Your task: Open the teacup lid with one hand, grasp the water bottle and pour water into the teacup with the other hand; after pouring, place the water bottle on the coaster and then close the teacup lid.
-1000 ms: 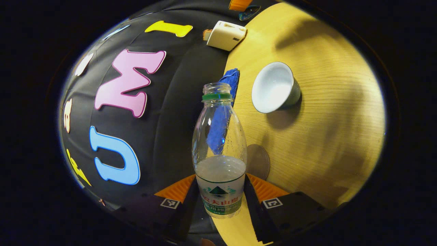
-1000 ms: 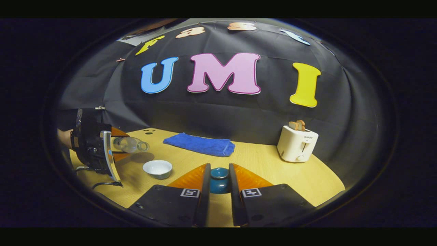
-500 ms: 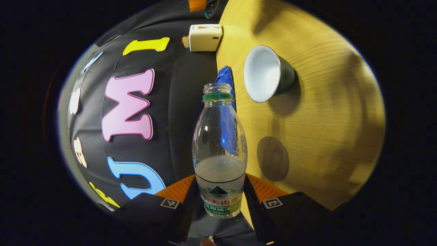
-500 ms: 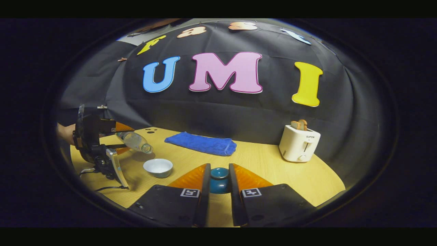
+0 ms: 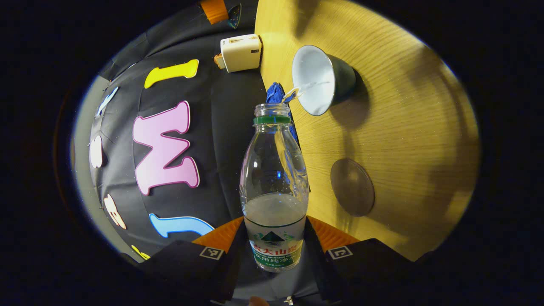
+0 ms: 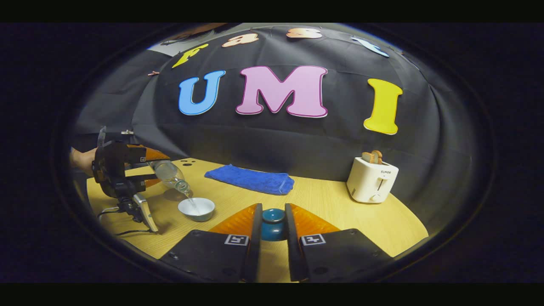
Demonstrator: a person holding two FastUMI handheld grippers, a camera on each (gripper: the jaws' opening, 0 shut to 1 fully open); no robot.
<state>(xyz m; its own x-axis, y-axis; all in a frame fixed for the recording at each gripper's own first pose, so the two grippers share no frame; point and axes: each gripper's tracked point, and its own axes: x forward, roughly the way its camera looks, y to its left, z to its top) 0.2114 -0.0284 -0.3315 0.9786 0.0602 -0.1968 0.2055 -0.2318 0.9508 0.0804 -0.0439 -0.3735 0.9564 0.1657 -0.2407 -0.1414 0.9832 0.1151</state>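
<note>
In the left gripper view my left gripper [image 5: 274, 238] is shut on a clear, uncapped water bottle [image 5: 274, 178], tipped mouth-down toward the white-lined teacup [image 5: 316, 80]. A thin stream of water runs from the bottle's mouth into the cup. The round dark coaster [image 5: 352, 187] lies on the wooden table beside the bottle. In the right gripper view my right gripper [image 6: 272, 229] is shut on the blue teacup lid [image 6: 272, 224], held above the table. Off to the left there, the left gripper [image 6: 127, 174] tilts the bottle [image 6: 170, 175] over the teacup [image 6: 196, 209].
A folded blue cloth [image 6: 250, 179] lies at the back of the wooden table [image 6: 331, 204], against the wall. A white toaster [image 6: 372, 178] with bread in it stands at the back right. A cable trails from the left gripper at the table's left edge.
The left gripper has tipped the bottle further down toward the teacup, and water now streams into the cup. The right gripper holds the lid still.
</note>
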